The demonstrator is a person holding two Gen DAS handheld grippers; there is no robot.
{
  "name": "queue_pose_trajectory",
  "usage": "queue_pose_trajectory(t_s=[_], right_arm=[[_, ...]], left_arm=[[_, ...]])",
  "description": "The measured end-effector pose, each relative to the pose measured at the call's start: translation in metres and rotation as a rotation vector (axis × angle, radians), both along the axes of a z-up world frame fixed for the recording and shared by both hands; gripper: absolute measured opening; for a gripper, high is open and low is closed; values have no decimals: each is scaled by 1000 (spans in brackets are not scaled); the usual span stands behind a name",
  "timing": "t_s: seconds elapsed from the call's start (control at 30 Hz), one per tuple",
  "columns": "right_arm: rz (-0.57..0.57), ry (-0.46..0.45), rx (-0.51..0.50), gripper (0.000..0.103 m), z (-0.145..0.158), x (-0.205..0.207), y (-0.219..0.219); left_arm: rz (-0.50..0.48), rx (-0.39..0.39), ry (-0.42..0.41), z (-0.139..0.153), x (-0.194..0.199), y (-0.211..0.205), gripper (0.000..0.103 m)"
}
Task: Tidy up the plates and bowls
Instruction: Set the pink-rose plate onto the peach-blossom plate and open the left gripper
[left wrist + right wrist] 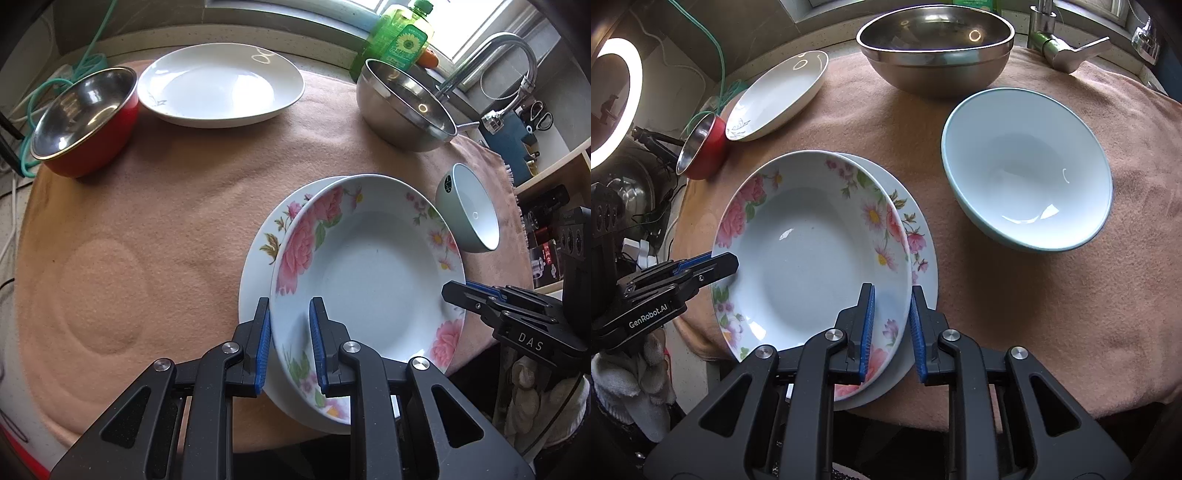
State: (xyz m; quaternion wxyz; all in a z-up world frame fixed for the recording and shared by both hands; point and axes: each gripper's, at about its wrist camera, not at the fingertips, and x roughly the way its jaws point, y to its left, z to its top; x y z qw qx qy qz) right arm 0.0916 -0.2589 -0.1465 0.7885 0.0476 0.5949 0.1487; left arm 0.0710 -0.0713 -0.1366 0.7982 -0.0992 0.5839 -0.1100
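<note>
A deep floral plate (369, 273) lies tilted over a flat floral plate (258, 254) on the pink cloth. My left gripper (290, 325) straddles the deep plate's left rim, its blue pads close on either side. My right gripper (892, 314) straddles the same plate's (812, 251) right rim, above the flat plate (919, 236); it also shows in the left wrist view (465, 295). A pale green bowl (1027, 170) stands to the right. A white plate (221, 85), a red bowl (85, 118) and a steel bowl (402, 103) stand at the back.
A green detergent bottle (402, 33) and a faucet (506, 70) stand behind the steel bowl. Green cable (55, 92) lies at the back left. A ring light (613, 99) glows at the left. Shelves with small items (546, 221) are at the right.
</note>
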Motion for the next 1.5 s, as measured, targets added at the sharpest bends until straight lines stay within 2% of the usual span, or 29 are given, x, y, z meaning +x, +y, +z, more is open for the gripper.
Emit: queue_pose_trajectory(t_s=[0.27, 0.47, 0.6, 1.07, 1.13, 1.23, 1.27, 1.33, 1.37, 1.47, 1.5], right_arm=[[23, -7, -22, 28, 1, -1, 6], [52, -14, -49, 42, 2, -1, 16], [80, -33, -104, 44, 2, -2, 25], [90, -69, -125, 46, 6, 0, 28], [88, -83, -122, 54, 10, 0, 27], [86, -112, -123, 60, 18, 0, 27], [86, -119, -119, 60, 20, -1, 27], [85, -127, -105, 70, 24, -1, 26], [85, -132, -94, 72, 26, -1, 26], [89, -149, -70, 75, 33, -3, 24], [89, -156, -62, 80, 35, -3, 24]], left_arm=[[1, 7, -1, 0, -1, 1, 18], [8, 5, -4, 1, -1, 1, 18], [16, 10, -22, 5, 0, 3, 18], [23, 0, -24, 6, 1, 6, 18], [23, -1, -26, 7, 1, 6, 18], [29, 2, -38, 11, 1, 7, 19], [30, 6, -42, 12, 1, 7, 21], [35, 10, -45, 14, 1, 7, 37], [39, 4, -51, 16, 1, 8, 52], [40, -1, -81, 23, 1, 11, 55], [42, 7, -89, 26, 0, 11, 55]])
